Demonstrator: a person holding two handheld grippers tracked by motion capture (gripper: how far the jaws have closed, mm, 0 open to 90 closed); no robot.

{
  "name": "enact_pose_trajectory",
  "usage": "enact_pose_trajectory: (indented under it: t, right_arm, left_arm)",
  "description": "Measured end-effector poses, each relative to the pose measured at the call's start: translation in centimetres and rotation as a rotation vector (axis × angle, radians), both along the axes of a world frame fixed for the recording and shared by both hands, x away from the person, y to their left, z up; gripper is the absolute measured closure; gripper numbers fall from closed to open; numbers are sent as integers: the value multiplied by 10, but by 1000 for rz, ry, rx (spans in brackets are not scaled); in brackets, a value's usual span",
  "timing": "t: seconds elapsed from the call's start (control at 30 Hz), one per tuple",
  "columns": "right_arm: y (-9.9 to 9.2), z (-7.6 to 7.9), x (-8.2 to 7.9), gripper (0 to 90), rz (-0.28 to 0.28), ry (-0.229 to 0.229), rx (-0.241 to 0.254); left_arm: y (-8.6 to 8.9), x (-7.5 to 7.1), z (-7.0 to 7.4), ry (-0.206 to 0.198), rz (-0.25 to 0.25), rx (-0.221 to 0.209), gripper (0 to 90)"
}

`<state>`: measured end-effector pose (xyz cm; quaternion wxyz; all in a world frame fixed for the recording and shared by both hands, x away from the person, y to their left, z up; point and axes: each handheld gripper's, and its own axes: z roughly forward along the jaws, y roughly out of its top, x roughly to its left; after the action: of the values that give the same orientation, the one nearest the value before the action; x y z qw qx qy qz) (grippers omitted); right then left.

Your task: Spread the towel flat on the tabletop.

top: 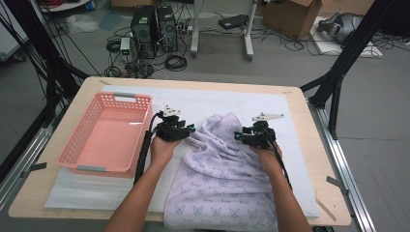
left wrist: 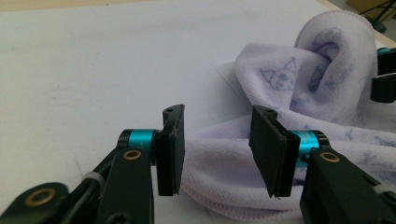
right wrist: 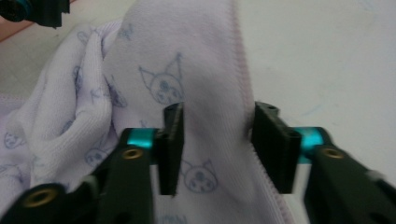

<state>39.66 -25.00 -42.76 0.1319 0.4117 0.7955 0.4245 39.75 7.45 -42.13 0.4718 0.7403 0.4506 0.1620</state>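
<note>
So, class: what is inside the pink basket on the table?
Nothing shows inside the pink basket: its floor looks bare in the high view. The near wall hides a thin strip of that floor. The towel lies outside it.

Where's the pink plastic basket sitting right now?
In the high view, the pink plastic basket sits on the left side of the white mat, just left of the left tool and the lilac printed towel.

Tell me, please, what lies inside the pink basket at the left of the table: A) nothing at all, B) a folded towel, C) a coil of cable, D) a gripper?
A: in the high view the pink basket shows a bare floor, while the lilac towel lies beside it on the table.
</note>
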Motion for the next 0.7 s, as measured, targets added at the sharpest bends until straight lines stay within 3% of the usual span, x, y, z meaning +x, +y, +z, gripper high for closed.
enact_pose_trajectory:
  t: [0.03, 0.07, 0.2, 0.3, 0.4, 0.47, 0.57, 0.7]
  right_arm:
    - [2, 1, 0, 825, 24, 15, -17]
    - [3, 2, -1, 837, 53, 18, -33]
    - [-13, 14, -19, 843, 90, 9, -64]
    - [-36, 19, -39, 841, 71, 25, -167]
    - [-59, 13, -55, 818, 54, 85, -225]
    - [-71, 10, -64, 753, 25, 80, -230]
    - [-82, 9, -72, 733, -33, 61, -205]
    - [-89, 12, -79, 658, -113, -10, -108]
  left_arm:
    - [0, 2, -2, 0, 1, 4, 541]
    - [1, 3, -3, 2, 6, 4, 532]
    - [3, 8, -2, -2, 6, -19, 510]
    - [1, 8, -2, -20, 8, -39, 491]
    - [-3, 9, -4, -10, 4, -57, 480]
    - [-7, 8, -5, -7, -7, -71, 479]
    - [-17, 8, -8, 2, -32, -86, 478]
    - [-30, 10, -7, 24, -86, -52, 441]
